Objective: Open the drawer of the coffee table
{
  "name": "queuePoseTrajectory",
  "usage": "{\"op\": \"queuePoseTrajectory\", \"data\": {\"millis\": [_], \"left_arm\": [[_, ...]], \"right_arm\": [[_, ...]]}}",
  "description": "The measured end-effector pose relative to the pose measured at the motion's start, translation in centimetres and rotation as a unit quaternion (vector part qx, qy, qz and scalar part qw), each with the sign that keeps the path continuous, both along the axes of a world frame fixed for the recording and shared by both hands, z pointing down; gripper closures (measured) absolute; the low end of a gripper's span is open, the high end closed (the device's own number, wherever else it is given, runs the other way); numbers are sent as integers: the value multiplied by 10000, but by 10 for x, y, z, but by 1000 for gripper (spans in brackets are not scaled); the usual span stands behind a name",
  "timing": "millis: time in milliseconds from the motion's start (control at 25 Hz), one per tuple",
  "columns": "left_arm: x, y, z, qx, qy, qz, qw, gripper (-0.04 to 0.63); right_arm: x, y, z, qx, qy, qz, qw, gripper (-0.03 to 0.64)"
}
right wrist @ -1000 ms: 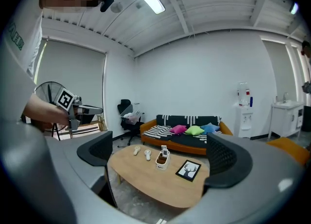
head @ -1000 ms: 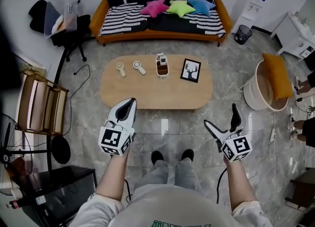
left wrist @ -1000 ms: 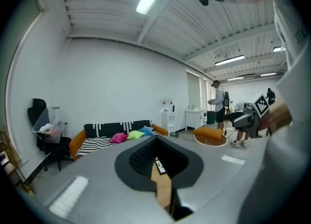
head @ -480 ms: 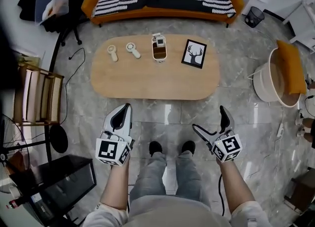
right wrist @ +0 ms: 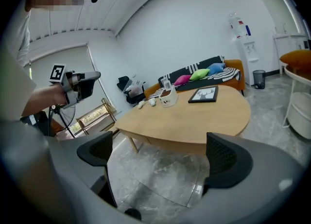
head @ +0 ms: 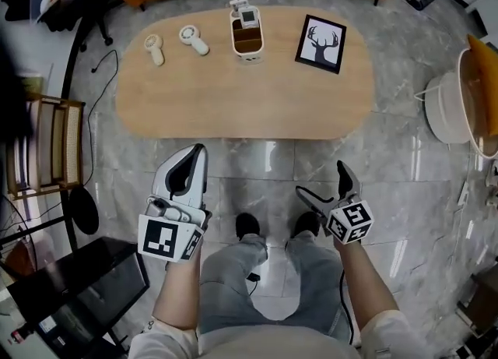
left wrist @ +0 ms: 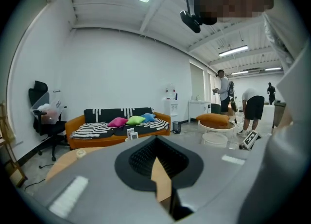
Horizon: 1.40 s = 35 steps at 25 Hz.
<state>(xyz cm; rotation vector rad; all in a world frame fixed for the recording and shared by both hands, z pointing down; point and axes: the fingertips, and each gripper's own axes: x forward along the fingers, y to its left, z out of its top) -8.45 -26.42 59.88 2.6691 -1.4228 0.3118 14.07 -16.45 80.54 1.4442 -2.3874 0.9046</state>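
I stand just short of the near long edge of the worktop (head: 233, 100), both tongs over the floor (head: 264, 170), touching nothing; my left tongs (head: 199, 152) are clenched and empty, my right tongs (head: 320, 179) released wide; I judge this the approach; the drawer should sit under that near edge, though I cannot make out its front; next I must stoop, find its pull and clamp it.
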Motion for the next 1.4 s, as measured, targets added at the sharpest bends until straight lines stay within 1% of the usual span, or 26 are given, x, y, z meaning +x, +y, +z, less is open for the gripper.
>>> {"op": "queuePoseTrajectory", "data": {"millis": [80,160,240,280,320,360,400,440,480,520,560,600,680,760,960,1040,1120,1200,1240,1280,1360,1400], "left_arm": [[0,-7,28,60,-19,-1,10000,597],[-1,-14,57,68,41,-46,10000,597],[0,-20,83,77,99,-65,9999,597],[0,-21,93,91,103,-45,9999,597],[0,-21,102,109,93,-11,9999,597],[1,-21,110,129,77,30,9999,597],[0,-21,117,150,62,71,9998,596],[-1,-20,123,173,45,111,9998,597],[-1,-20,129,197,21,153,9997,597],[-1,-20,134,222,-12,199,9996,597],[-1,-20,139,249,-51,244,9994,597],[-1,-21,142,280,-94,285,9992,597],[-1,-23,147,346,-166,330,9987,597],[-3,-25,152,384,-198,337,9985,597],[-8,-26,167,381,-284,363,9982,597],[-11,-27,170,364,-309,327,9983,597],[-14,-28,171,365,-333,306,9983,597],[-15,-29,170,382,-342,308,9982,597],[-15,-30,169,388,-342,310,9982,597],[-15,-29,169,391,-346,311,9982,597],[-15,-29,169,397,-369,323,9980,597],[-15,-28,169,399,-384,330,9979,597]], "right_arm": [[-7,-6,39,-64,5,-48,10000,28],[-14,-12,75,-100,22,-84,9999,28],[-22,-20,106,-116,-100,-120,9998,28],[-27,-24,118,-118,-368,-89,9992,29],[-31,-30,128,-117,-879,29,9961,29],[-33,-36,134,-114,-1612,239,9866,29],[-34,-43,140,-111,-2434,485,9687,29],[-34,-50,146,-102,-3174,704,9456,31],[-34,-56,154,-78,-3730,863,9238,31],[-34,-61,165,-43,-4101,961,9070,31],[-34,-65,176,-7,-4342,1019,8950,31],[-35,-69,187,27,-4504,1054,8866,31],[-38,-79,203,111,-4695,1055,8765,32],[-42,-90,214,205,-4785,994,8722,32],[-44,-120,227,399,-4854,906,8687,32],[-44,-126,228,438,-4861,849,8686,32],[-43,-130,228,508,-4919,780,8656,34],[-40,-137,224,664,-5069,740,8562,42],[-38,-140,222,770,-5153,722,8505,57],[-37,-143,219,873,-5232,686,8450,79],[-37,-146,217,998,-5420,589,8323,161],[-37,-146,217,1040,-5523,551,8253,180]]}}
